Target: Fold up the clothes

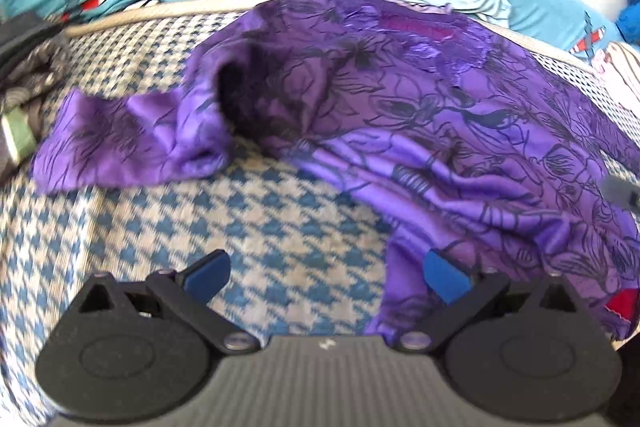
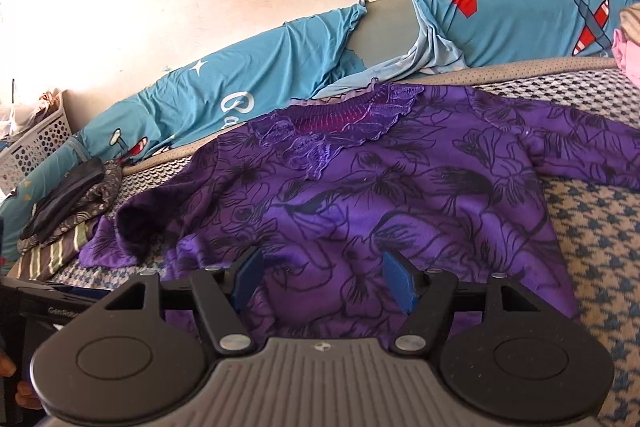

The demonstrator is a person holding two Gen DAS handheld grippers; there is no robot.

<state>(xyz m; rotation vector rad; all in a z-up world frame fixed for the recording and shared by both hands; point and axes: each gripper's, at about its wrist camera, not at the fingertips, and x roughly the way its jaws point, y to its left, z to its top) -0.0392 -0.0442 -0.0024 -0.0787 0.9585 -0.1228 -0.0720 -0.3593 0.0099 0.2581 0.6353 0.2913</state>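
- Your left gripper (image 1: 326, 277), black with blue pads: jaws spread wide, holding nothing. Left pad (image 1: 208, 273) is over bare blue-and-white houndstooth bedcover (image 1: 280, 227); right pad lies against the hem edge of the purple floral-print top with lace neckline (image 1: 400, 115).
- Your right gripper (image 2: 326, 281), same build: jaws parted, nothing clamped, both pads over the top's (image 2: 360, 195) lower body.
- Purple top: spread across the bedcover (image 2: 592, 235), neckline toward the far edge; one sleeve bunched at centre left of the left wrist view, the other reaching to the right edge of the right wrist view.
- Turquoise cartoon-print sheet (image 2: 248, 75): draped along the wall behind the bed, upper half of both views.
- Stack of dark and striped folded clothes (image 2: 68, 219): lower left of the right wrist view, beside the bunched sleeve.
- White perforated plastic basket (image 2: 36, 147): far left, by the wall.
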